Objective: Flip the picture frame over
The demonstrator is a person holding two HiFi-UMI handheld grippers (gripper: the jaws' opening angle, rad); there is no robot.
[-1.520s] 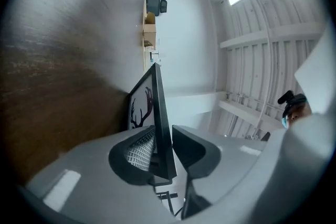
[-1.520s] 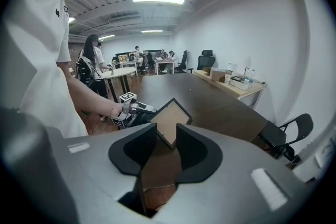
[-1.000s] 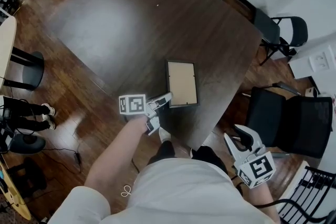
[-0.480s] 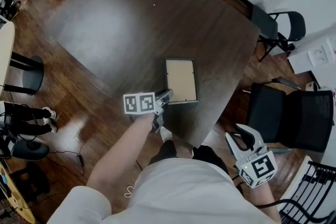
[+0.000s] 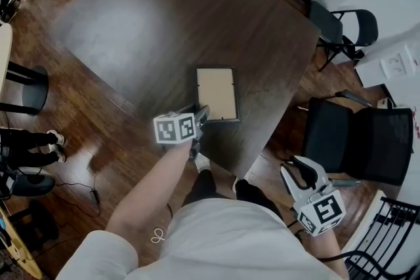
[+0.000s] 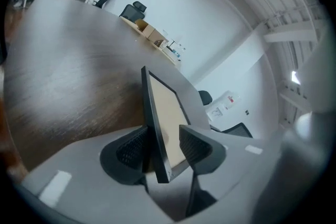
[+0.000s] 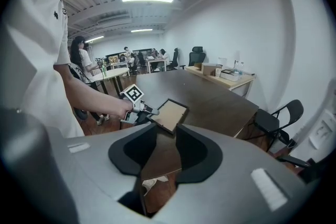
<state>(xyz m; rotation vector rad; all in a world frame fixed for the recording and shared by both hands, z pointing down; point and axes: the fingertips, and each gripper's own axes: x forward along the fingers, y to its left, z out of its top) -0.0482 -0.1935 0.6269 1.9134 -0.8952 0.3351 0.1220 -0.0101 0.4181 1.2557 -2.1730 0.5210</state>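
The left gripper (image 5: 199,118) is held at the near edge of the dark wooden surface (image 5: 144,23), its marker cube turned upward. Its fingers (image 6: 131,147) have just been opening and are seen spread apart, with the near left corner of the picture frame (image 5: 217,93) standing between them; one finger lies close against the frame's edge, while the other is clear of its tan face. The black-rimmed frame is located on the surface near that edge, tan side up; whether the corner is raised cannot be told. Further right, the right gripper (image 5: 296,170) is held off the surface above the wooden floor (image 5: 85,134), its fingers (image 7: 191,149) parted and empty, near a black chair (image 5: 361,147).
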